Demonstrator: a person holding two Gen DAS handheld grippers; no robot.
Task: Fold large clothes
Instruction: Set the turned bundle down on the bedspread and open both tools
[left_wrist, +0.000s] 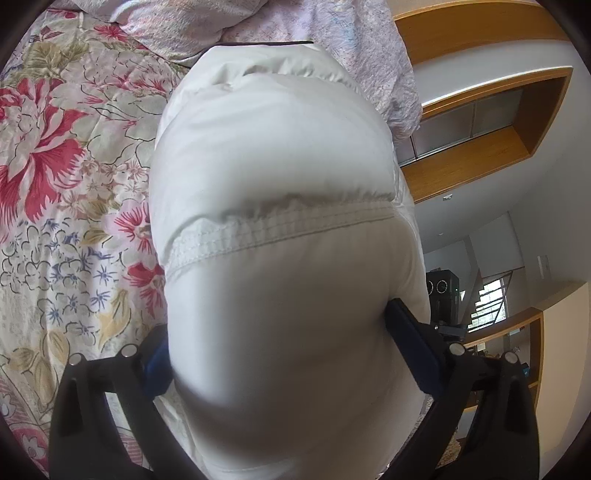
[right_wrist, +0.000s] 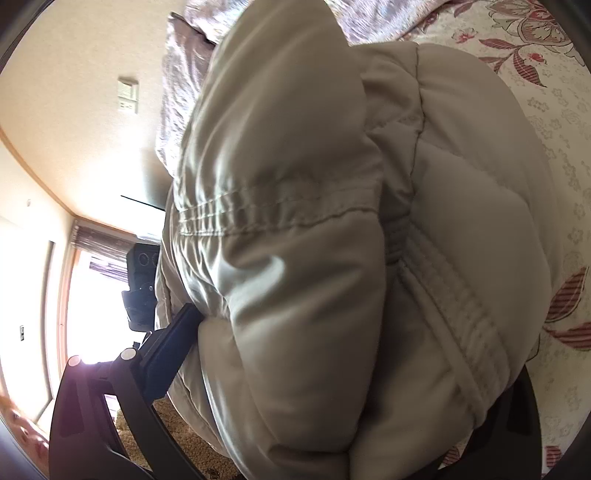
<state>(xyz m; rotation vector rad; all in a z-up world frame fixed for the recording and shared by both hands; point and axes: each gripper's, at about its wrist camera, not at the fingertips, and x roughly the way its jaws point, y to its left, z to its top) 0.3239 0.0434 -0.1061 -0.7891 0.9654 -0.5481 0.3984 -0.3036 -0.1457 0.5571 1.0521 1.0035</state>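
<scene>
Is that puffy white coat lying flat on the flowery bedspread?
No, the white coat bulges up, bunched between the left gripper's fingers above the floral bedspread.

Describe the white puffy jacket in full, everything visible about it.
The puffy jacket is off-white, padded and quilted, with a smooth, slightly shiny shell. Stitched, gathered seams cross it between swollen panels, and a dark edge shows at its far end. It is bunched thick between the fingers of both grippers: the left gripper and the right gripper each clamp a fold close to the camera. Beyond, it lies over the floral bedspread, near a crumpled pale quilt.
</scene>
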